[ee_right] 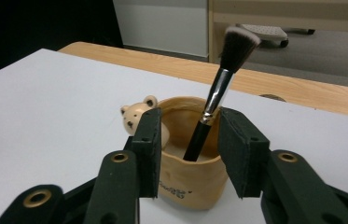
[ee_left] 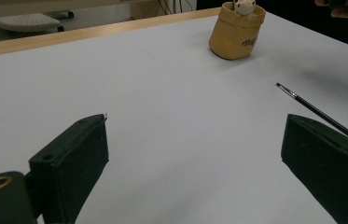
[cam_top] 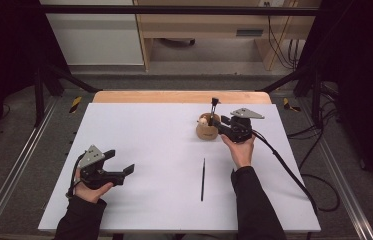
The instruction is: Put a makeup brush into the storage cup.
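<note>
A tan cup [cam_top: 207,131] with a small bear figure [ee_right: 136,114] on its rim stands at the table's far right. A makeup brush [ee_right: 218,93] leans in it, bristles up. My right gripper [cam_top: 219,122] is at the cup, and in the right gripper view its jaws [ee_right: 190,116] stand apart on either side of the brush handle without touching it. A thin black brush [cam_top: 203,179] lies flat on the white table nearer the person. My left gripper [cam_top: 120,161] rests at the near left, wide open with nothing between its jaws [ee_left: 195,126]. The left gripper view also shows the cup [ee_left: 237,32] and thin brush [ee_left: 321,112].
The white table top [cam_top: 149,135] has a wooden strip [cam_top: 181,96] along its far edge. Black frame posts and cables [cam_top: 299,175] run beside the table at the right. Beyond the table stands wooden furniture on a grey floor.
</note>
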The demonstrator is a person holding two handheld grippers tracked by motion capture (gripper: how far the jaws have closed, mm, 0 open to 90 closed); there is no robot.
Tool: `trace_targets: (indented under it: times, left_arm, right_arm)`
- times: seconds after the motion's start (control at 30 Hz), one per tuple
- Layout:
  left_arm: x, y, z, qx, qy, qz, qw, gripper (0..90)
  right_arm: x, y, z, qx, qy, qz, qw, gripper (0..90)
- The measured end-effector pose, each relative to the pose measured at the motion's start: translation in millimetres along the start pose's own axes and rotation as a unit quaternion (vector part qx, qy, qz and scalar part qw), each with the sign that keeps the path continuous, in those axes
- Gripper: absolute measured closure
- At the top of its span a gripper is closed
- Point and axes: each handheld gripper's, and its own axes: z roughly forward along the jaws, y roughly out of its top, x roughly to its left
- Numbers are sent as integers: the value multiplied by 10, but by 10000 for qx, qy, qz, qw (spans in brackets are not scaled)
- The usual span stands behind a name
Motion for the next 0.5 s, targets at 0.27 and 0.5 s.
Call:
trace_targets:
  times: [0.27, 0.5]
  left_arm:
    - [-9, 5, -5, -17, 0, 2, 10000, 67]
    - [-14, 7, -5, -13, -1, 4, 10000, 66]
  right_arm:
    - [81, 6, -243, -127, 193, -67, 9997, 462]
    - [93, 3, -428, -173, 241, -24, 9996, 396]
